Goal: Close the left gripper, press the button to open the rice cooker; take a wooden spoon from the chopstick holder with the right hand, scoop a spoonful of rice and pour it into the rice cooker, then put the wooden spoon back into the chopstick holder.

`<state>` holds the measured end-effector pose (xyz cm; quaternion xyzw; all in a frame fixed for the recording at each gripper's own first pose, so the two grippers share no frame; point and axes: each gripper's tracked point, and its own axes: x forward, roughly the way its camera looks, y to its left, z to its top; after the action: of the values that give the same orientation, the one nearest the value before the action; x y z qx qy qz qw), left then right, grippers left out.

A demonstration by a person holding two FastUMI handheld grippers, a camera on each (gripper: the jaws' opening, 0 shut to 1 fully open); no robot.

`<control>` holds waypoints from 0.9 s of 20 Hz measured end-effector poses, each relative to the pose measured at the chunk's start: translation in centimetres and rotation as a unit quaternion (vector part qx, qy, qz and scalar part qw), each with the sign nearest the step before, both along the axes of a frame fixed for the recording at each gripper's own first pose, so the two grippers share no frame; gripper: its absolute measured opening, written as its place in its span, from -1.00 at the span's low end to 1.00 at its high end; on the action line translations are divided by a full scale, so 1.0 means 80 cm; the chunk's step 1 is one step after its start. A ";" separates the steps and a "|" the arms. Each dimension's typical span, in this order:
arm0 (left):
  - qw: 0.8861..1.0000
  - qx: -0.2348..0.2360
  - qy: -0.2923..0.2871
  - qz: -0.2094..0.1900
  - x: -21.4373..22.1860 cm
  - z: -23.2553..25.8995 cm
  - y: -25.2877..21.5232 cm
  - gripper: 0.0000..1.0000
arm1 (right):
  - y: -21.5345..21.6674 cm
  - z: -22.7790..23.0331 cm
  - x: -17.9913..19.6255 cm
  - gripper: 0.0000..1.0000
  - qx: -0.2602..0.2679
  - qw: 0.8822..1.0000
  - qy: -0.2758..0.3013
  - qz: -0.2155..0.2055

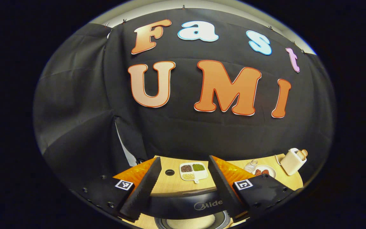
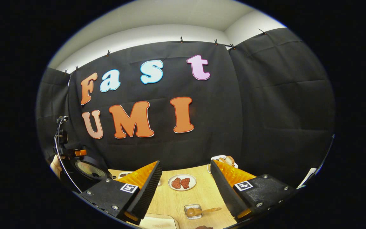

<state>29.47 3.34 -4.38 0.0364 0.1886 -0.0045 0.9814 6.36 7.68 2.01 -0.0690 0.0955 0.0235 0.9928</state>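
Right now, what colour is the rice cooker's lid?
Black rice cooker lid, best in the left gripper view.

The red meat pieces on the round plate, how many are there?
2. On the white plate in the right gripper view, one red piece lies left and another red piece right, side by side. None looks hidden.

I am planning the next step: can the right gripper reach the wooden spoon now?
Probably yes. The right gripper is open, and the wooden spoon lies just ahead between its fingers, its handle sticking out of a small dish; nothing covers it.
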 end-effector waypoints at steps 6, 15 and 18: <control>1.000 0.005 0.018 -0.021 -0.063 -0.028 -0.011 0.96 | 0.004 0.000 -0.006 0.89 0.007 1.000 0.000 0.007; 0.999 -0.008 0.046 -0.021 -0.181 -0.141 -0.019 0.99 | 0.026 -0.032 -0.020 0.89 0.025 0.999 0.030 0.030; 1.000 0.012 0.022 -0.020 -0.202 -0.164 -0.020 0.99 | 0.032 -0.050 -0.023 0.89 0.022 0.998 0.045 0.037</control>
<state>13.31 1.76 -17.47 0.0514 0.2089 -0.0226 0.9763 4.52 10.26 -1.98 -0.0497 0.1374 0.0650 0.9871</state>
